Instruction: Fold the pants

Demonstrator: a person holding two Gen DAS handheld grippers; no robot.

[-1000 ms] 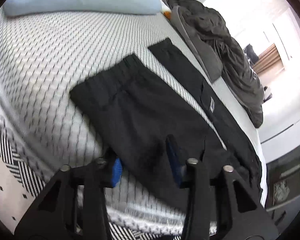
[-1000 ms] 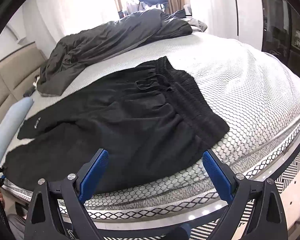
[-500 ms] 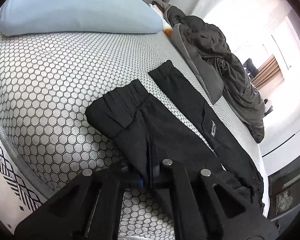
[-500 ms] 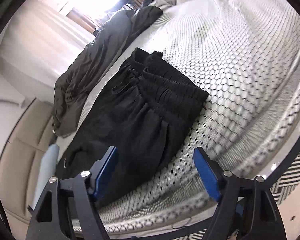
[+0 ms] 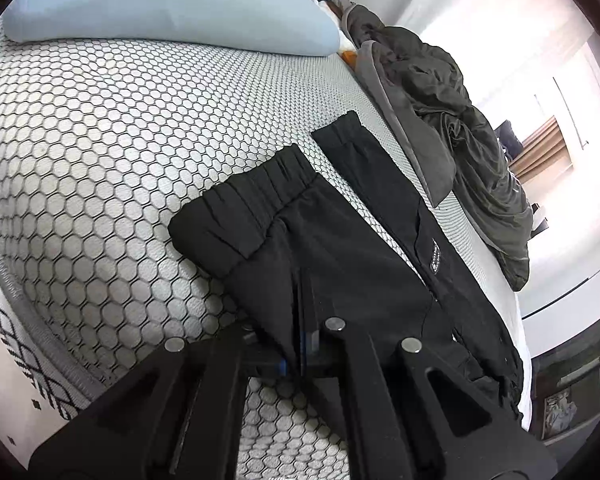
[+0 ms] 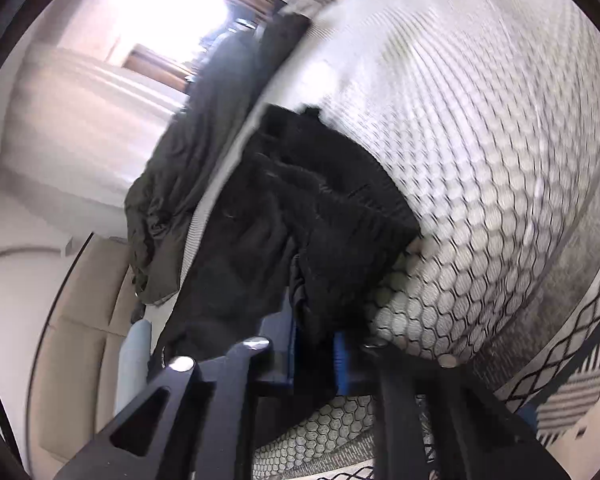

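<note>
Pinching soft black pants (image 5: 340,248) in both grippers, left (image 5: 302,350) at the leg, right (image 6: 314,354) just closing on bunched, ribbed waistband over honeycomb-patterned mattress (image 5: 100,152).

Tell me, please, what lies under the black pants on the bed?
The pants lie directly on the hexagon-patterned mattress, which shows all around them. Whether anything else sits beneath them cannot be seen, since the fabric covers that patch.
</note>
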